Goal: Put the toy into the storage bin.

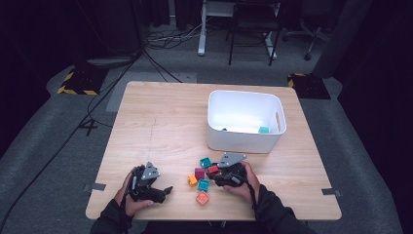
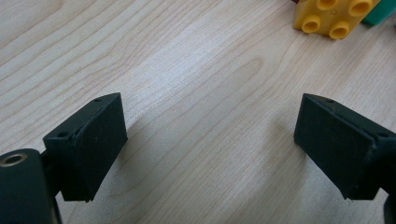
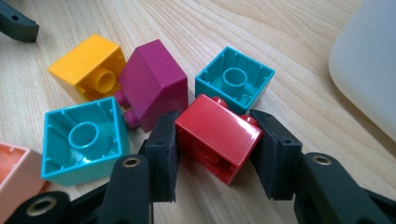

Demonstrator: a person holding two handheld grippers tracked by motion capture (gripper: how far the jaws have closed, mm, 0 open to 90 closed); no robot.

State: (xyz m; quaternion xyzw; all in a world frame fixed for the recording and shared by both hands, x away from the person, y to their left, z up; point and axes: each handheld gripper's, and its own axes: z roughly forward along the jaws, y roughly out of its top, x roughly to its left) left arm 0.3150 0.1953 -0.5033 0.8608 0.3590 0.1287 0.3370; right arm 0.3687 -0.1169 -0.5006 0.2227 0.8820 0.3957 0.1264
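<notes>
A white bin stands on the right half of the wooden table, toward the far edge, with a small teal piece lying inside by its near wall. Between the bin and the table's near edge sits a loose cluster of toy bricks. In the right gripper view a purple brick lies tipped on its side just left of the red brick, with a yellow brick touching its far side; a teal brick lies hollow side up right behind the red one, and a second upturned teal brick sits just left of the left jaw. A salmon brick lies nearest the near edge. The purple and teal bricks crowd the red one closely.

The right gripper has its jaws partly closed around the red brick, both pads against its sides, pinching it low at the table. The left gripper rests near the near left edge, jaws spread wide over bare wood, holding nothing.

The red brick lies tilted, its studs pointing away toward the bin and its hollow underside facing the gripper; it looks close to cubic, so I cannot tell a long axis.
</notes>
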